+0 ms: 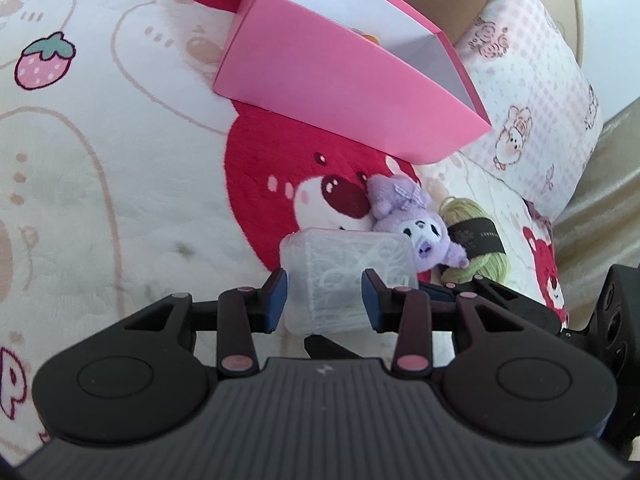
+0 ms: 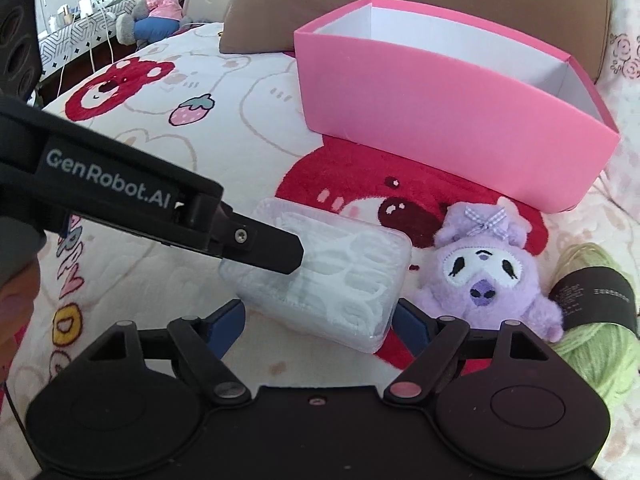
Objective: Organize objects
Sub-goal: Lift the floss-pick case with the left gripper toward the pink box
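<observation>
My left tongs (image 1: 324,296) pinch one clear plastic case (image 1: 348,276) of white floss picks across its narrow sides, blue pads flat against it. In the right wrist view that left finger lies over the case's near corner, and the case (image 2: 340,280) sits tilted above the blanket. My right tongs (image 2: 320,320) stand spread, one pad on each side of the case's lower end; I see no pad pressing on it.

Counting outward: one purple plush (image 2: 492,276) just right of the case, one skein of green yarn (image 2: 592,320) with a black band touching the plush's far side, and one pink box (image 2: 440,120), open-topped with a white inside, beyond them on the bear-print blanket (image 2: 160,128). One brown pillow (image 2: 280,12) lies behind the box.

The box's near wall faces me, its rim higher than the case. The blanket to the left of the box lies bare; on the right, plush and yarn crowd close.
</observation>
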`<state>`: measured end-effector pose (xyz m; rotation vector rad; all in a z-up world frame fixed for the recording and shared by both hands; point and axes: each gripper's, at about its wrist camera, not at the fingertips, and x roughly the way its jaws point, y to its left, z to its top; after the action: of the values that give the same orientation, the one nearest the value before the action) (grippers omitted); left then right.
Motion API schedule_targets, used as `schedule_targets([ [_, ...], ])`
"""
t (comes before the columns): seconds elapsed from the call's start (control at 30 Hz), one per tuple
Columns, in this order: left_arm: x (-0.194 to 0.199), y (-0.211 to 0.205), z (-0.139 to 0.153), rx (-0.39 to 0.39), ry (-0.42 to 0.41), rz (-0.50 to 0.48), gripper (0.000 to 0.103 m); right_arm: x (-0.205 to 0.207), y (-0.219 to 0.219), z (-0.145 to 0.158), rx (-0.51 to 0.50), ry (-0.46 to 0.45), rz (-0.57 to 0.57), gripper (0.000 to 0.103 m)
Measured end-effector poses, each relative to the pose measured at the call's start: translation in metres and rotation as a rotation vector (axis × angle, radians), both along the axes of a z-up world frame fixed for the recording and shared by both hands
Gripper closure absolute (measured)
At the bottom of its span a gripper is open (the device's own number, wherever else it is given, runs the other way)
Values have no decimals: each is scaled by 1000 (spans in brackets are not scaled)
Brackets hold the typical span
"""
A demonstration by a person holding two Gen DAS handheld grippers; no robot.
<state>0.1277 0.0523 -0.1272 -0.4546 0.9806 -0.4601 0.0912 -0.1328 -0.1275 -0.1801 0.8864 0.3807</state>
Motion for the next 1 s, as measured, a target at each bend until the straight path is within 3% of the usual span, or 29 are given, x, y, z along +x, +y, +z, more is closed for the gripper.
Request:
schedule_targets([
  [0.3,-11,-8,26,45,-14,-34,64,-11,-6,20,35,7,-14,18],
  [0.6,-21,-13,68,67,-61,-39,63,-22,-6,56,13,-78,29,18],
  [1.0,-22,-13,121,114,-83,-59,59,-22,-8,103,89,-87,32,18],
])
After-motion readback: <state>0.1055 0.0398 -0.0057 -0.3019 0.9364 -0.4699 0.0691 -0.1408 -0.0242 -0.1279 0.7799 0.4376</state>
